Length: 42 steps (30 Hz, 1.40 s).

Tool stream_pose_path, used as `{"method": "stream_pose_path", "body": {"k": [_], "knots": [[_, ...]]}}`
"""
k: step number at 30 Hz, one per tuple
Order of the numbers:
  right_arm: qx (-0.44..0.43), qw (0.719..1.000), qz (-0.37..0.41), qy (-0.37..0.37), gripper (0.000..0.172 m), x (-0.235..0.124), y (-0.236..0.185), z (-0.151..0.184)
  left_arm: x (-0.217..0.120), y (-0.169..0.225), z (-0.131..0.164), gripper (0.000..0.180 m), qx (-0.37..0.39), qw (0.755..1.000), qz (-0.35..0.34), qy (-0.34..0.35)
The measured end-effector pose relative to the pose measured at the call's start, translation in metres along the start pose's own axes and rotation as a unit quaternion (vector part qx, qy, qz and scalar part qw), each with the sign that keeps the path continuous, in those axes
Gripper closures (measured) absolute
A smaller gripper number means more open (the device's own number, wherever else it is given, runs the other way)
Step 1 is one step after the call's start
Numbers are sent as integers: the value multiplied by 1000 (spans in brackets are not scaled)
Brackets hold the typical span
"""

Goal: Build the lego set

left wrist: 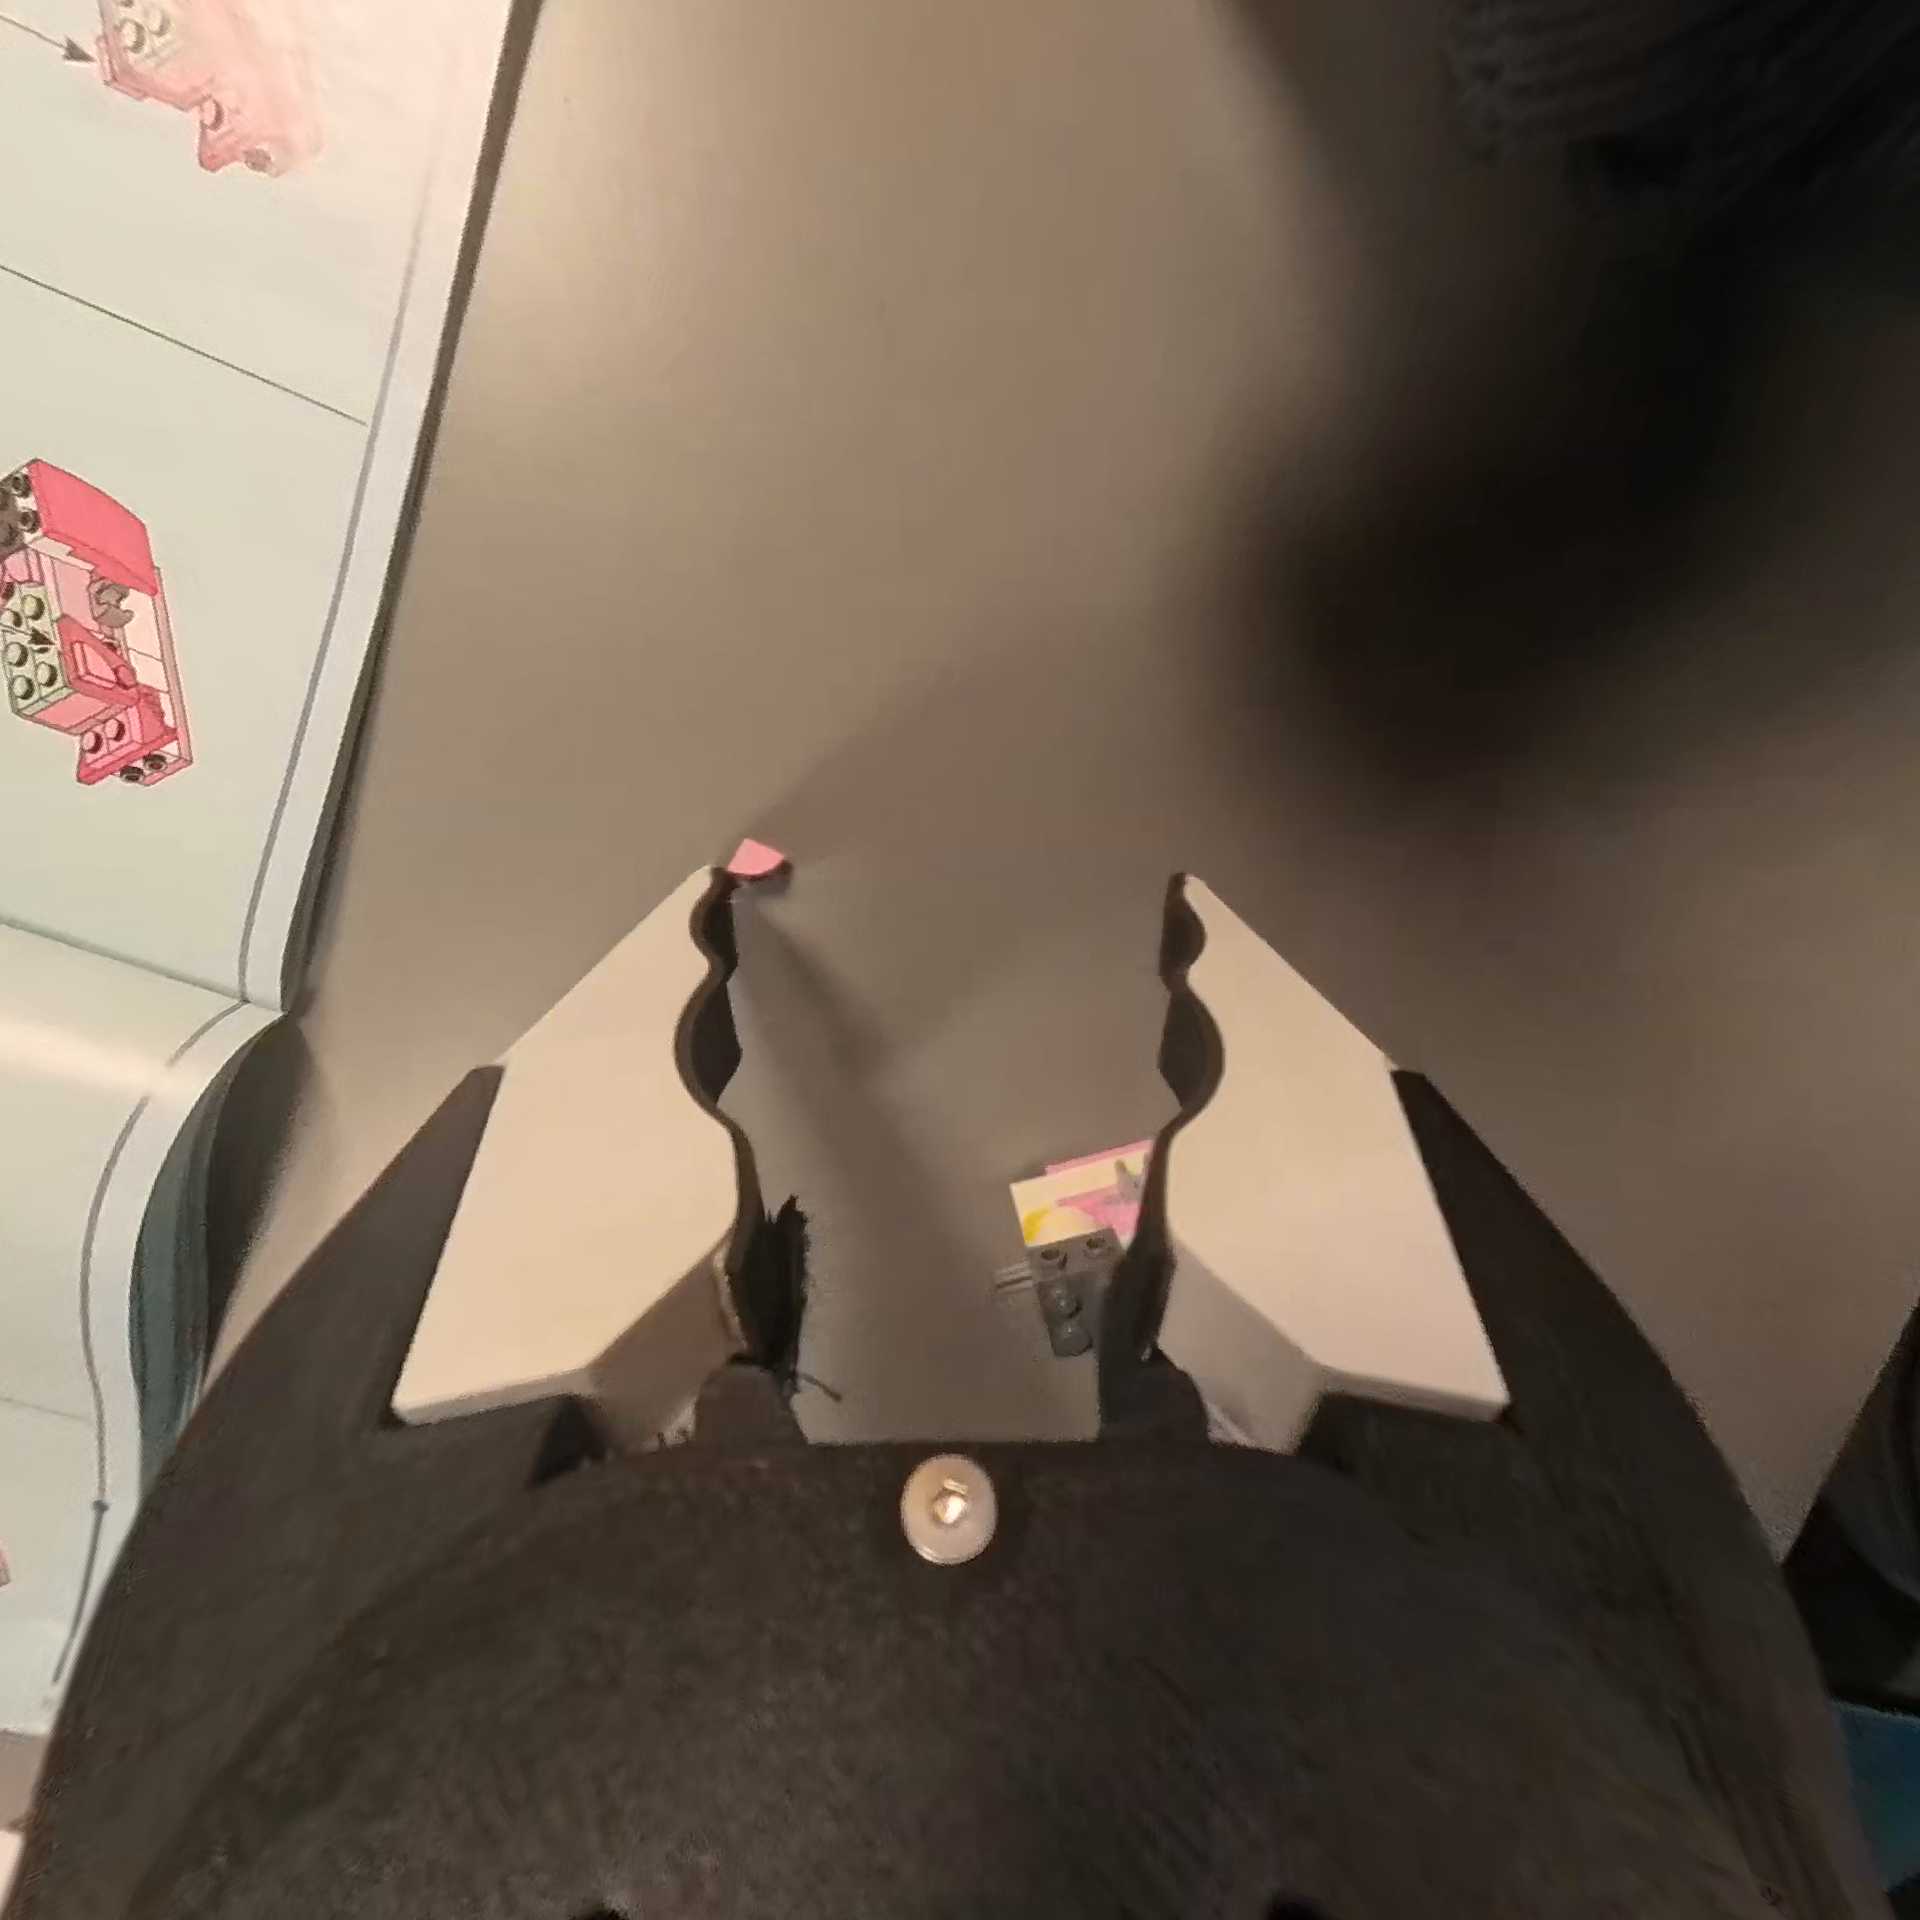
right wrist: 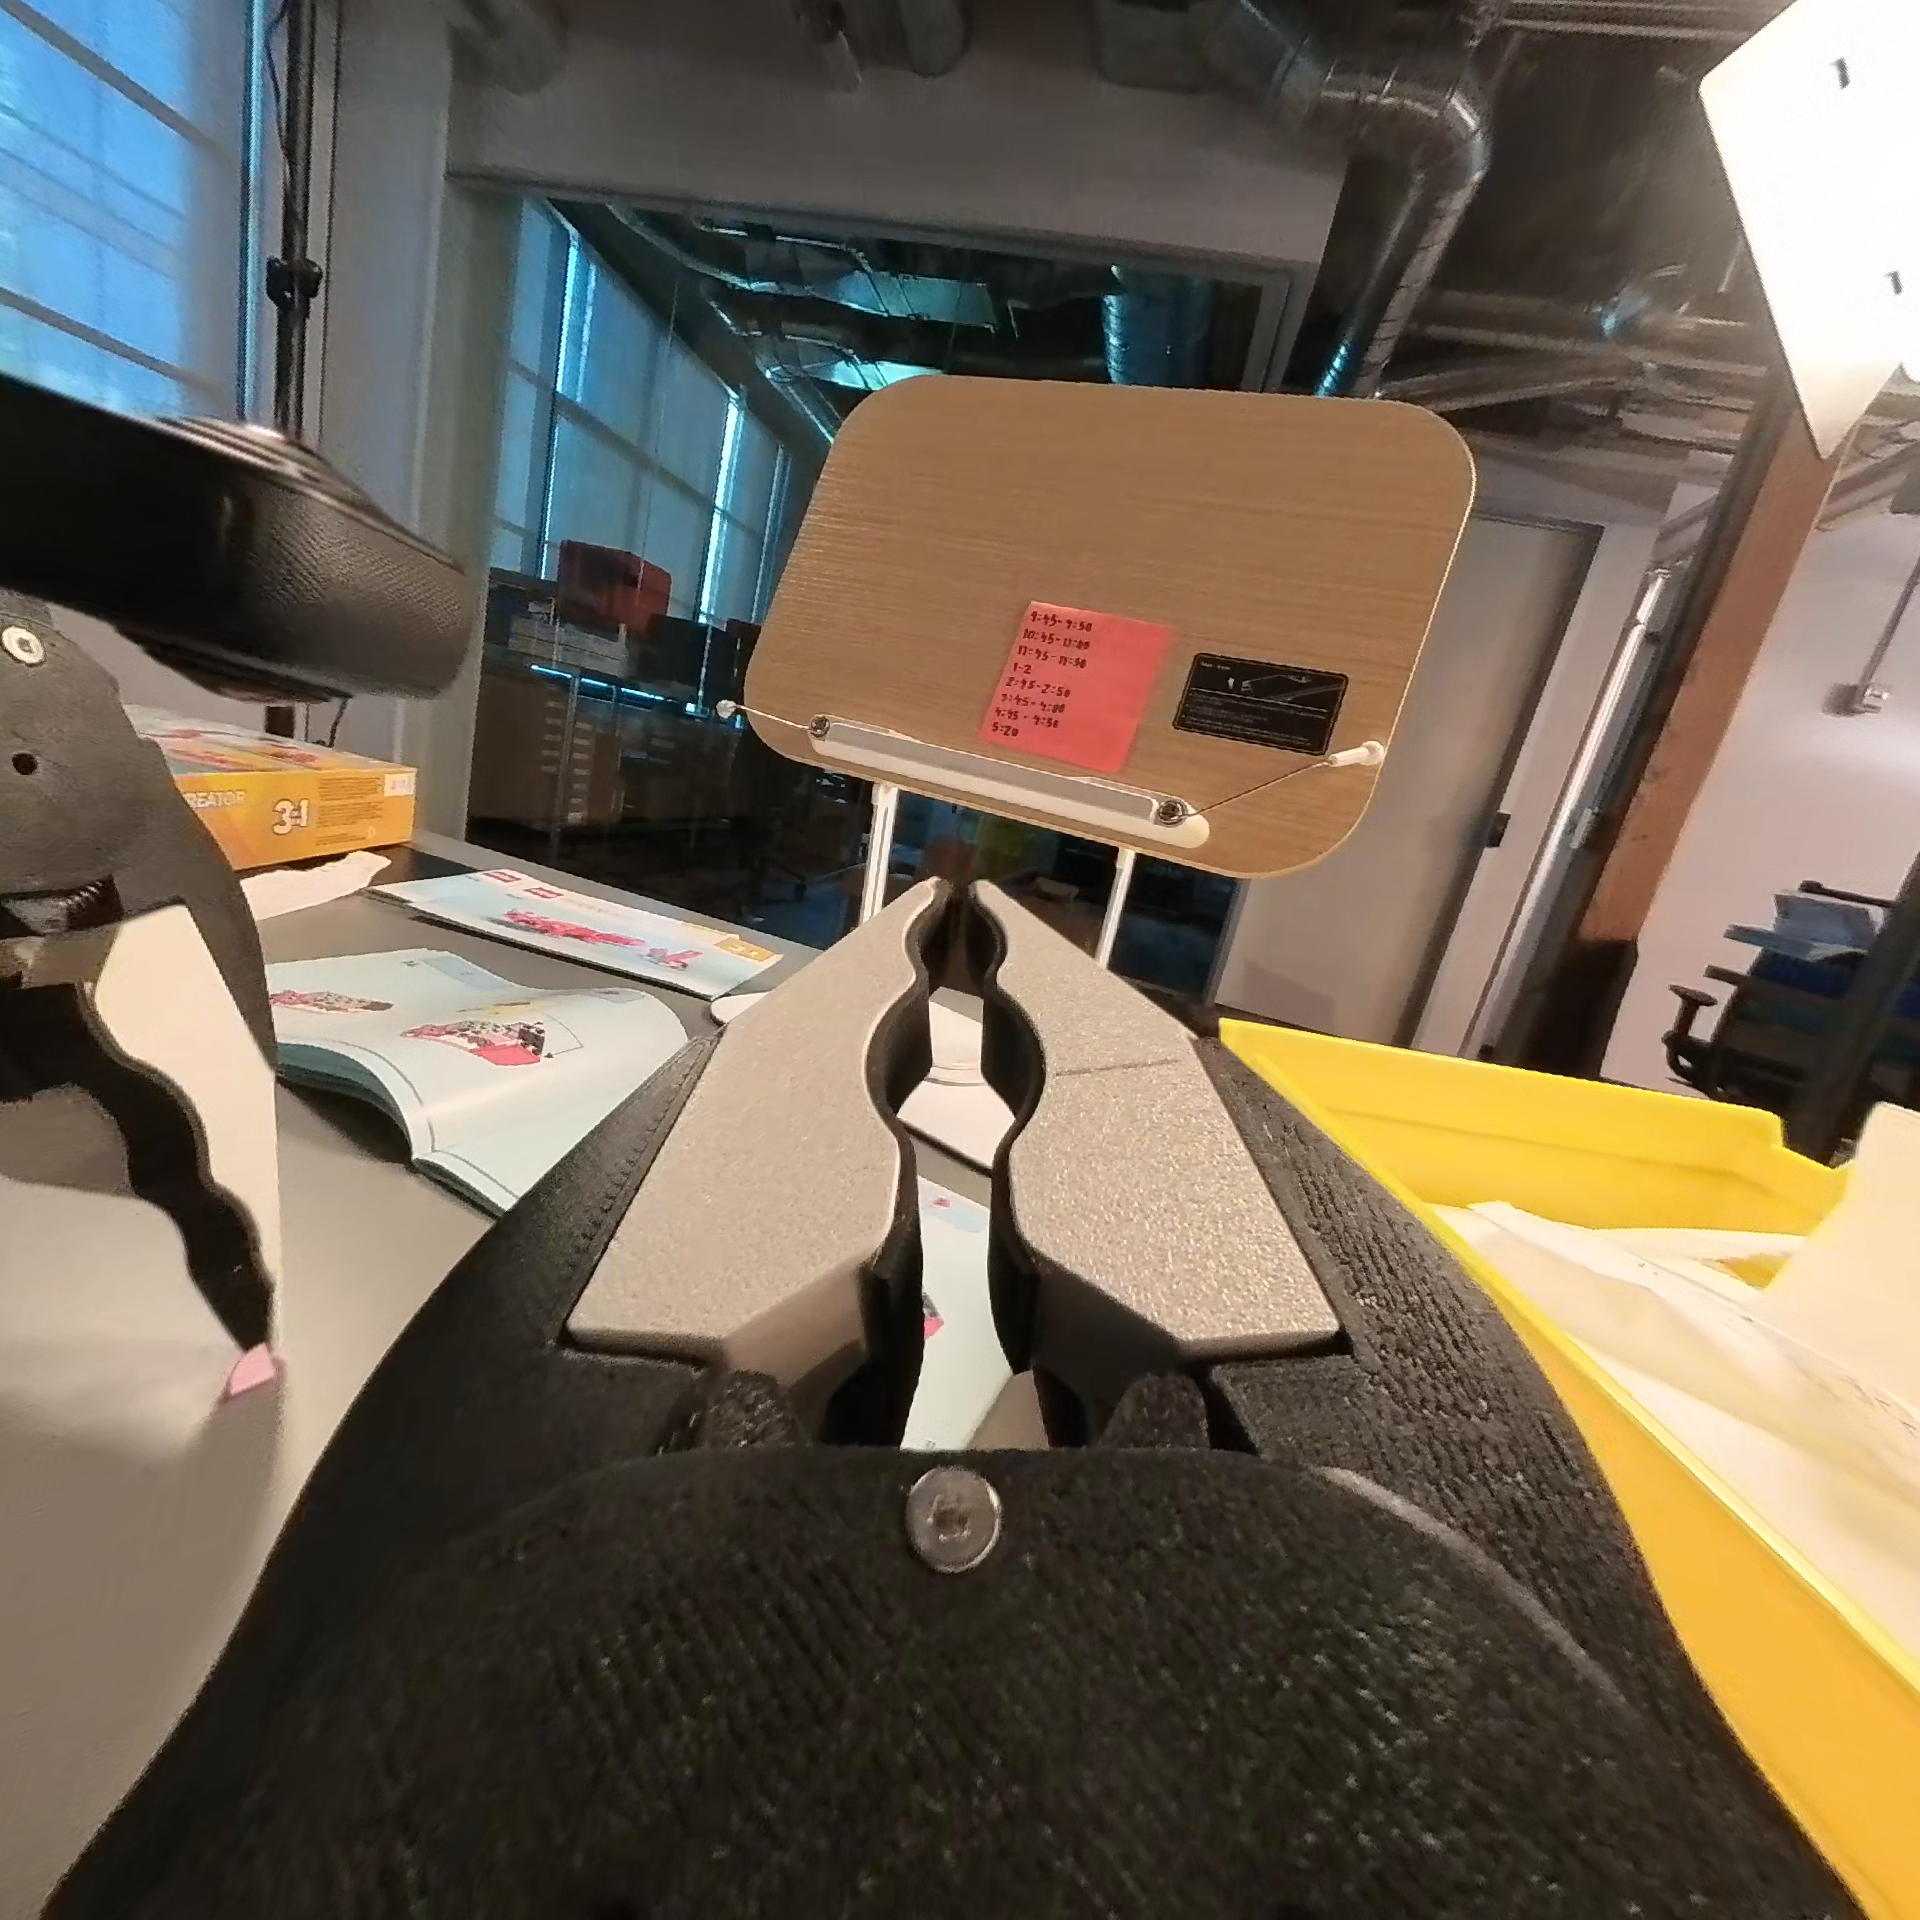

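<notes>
Left gripper [left wrist: 951, 883]: fingers spread wide over the grey tabletop [left wrist: 935, 468], nothing between them; a small pink piece [left wrist: 756, 861] lies on the tabletop, touching the tip of the left-hand finger [left wrist: 582, 1122], not pinched; a small grey brick assembly with a printed tile [left wrist: 1075, 1247] lies near the other finger's base; an open instruction booklet [left wrist: 156, 520] lies farther left. Right gripper [right wrist: 958, 896]: fingers pressed together at the tips, nothing visible between them, held above the tabletop; yellow bin [right wrist: 1507, 1132] beside it; wooden book stand [right wrist: 1101, 582] beyond. Judgement: centring both fingers about the pink piece would suit a clean pinch.
</notes>
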State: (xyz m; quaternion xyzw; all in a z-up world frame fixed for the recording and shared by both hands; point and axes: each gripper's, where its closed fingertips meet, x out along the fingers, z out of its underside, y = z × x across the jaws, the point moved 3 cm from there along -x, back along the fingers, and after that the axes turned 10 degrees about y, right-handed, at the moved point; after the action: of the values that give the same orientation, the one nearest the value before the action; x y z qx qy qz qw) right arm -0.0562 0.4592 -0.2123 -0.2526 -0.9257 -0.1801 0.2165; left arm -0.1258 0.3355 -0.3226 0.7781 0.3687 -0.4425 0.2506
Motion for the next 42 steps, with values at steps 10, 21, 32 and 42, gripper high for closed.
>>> {"method": "stream_pose_path", "body": {"k": [10, 21, 32, 42], "knots": [[24, 973, -186, -137, 172, 3, -55, 36, -9, 2, 10, 74, -13, 998, 48, -25], [15, 914, -342, -218, 172, -18, -99, 49, -64, 1, 14, 56, -72, 980, 15, 187], [84, 866, -415, -268, 164, -26, -115, 54, -39, 44, 39, 84, -45, 960, -22, 276], [76, 792, -530, -291, 158, -27, -141, 69, -42, 40, 53, 112, -44, 951, -31, 305]]}}
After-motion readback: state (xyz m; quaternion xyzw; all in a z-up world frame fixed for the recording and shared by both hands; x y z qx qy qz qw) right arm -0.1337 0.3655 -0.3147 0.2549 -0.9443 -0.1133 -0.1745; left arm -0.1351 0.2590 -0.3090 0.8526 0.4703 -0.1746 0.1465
